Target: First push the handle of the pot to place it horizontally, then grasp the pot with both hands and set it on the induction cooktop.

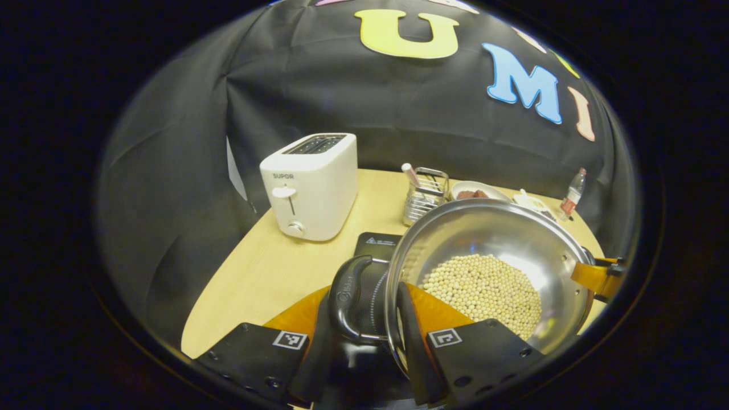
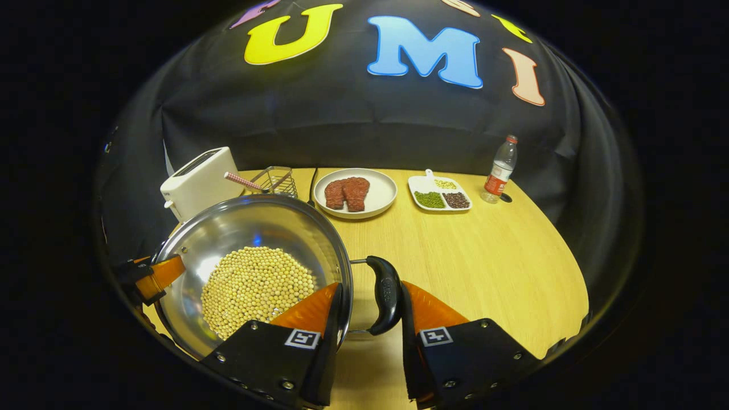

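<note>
Both tongs are on the pot, so the carry step is in hand. Handle-push part looks done: the two loop handles sit level, one to each side.

Left gripper view, bottom centre: left tongs (image 1: 364, 319), orange fingers with black pads, straddle the black loop handle (image 1: 348, 299) of the shiny steel pot (image 1: 512, 239). One finger is outside the loop, the other lies inside the rim against the pot wall. Whether both pads actually press I cannot tell; the gap is narrow either way.

Right gripper view, bottom centre: right tongs (image 2: 369, 319) sit the same way on the opposite black handle (image 2: 386, 293), one finger inside the rim, one beyond the loop. Contact again not certain.

The pot holds a heap of pale round beans (image 1: 484, 290). It fills the lower right of the left gripper view and the lower left of the right gripper view. The black induction cooktop (image 1: 376, 245) peeks out from under its left edge, so the pot is over or partly on it; seated or not, cannot tell.

Farther back on the light wood counter (image 2: 484, 267):
- white toaster (image 1: 310, 185), left of centre
- wire utensil rack (image 1: 424, 193)
- white plate with red meat (image 2: 355, 193)
- white divided dish of beans (image 2: 439, 196)
- clear plastic bottle (image 2: 499, 171), upper right

Next move, as I judge it: centre the pot on the cooktop and lower both sides evenly so the beans don't shift, then spread the tongs.
</note>
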`<state>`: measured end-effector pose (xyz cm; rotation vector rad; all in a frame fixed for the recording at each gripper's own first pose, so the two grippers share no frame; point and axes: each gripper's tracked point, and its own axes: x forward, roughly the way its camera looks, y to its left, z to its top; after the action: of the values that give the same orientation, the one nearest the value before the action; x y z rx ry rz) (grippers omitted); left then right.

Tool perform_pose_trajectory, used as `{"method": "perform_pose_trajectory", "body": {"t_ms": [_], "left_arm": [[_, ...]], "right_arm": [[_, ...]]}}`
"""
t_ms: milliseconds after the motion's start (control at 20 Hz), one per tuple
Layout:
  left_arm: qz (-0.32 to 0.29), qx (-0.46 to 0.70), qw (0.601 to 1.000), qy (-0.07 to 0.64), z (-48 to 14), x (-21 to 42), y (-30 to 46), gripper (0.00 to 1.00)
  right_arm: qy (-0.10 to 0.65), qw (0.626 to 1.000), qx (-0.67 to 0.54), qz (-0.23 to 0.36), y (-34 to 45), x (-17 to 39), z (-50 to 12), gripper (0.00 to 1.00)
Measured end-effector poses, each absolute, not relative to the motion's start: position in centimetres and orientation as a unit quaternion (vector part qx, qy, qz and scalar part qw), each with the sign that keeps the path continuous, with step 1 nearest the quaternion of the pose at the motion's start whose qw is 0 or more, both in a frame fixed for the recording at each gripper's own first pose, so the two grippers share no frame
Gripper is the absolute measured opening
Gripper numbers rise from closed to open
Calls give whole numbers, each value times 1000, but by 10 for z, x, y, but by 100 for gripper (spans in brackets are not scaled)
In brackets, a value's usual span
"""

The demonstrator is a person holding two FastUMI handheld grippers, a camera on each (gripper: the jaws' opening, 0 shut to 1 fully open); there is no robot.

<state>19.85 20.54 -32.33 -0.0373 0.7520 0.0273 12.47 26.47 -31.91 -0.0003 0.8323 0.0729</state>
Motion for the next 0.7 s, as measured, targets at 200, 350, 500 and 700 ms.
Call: {"method": "perform_pose_trajectory", "body": {"t_ms": [200, 350, 500, 700], "left_arm": [[20, -17, 927, 375, -329, 205, 223, 63], [23, -12, 928, 372, -334, 215, 227, 63], [23, -14, 930, 367, -334, 215, 233, 60], [51, 3, 937, 346, -326, 208, 254, 85]], "right_arm": [[411, 911, 4, 38, 283, 128, -325, 49], [412, 910, 5, 41, 292, 129, -327, 49], [410, 911, 19, 44, 297, 132, -327, 49], [400, 914, 33, 55, 290, 131, -324, 60]]}}
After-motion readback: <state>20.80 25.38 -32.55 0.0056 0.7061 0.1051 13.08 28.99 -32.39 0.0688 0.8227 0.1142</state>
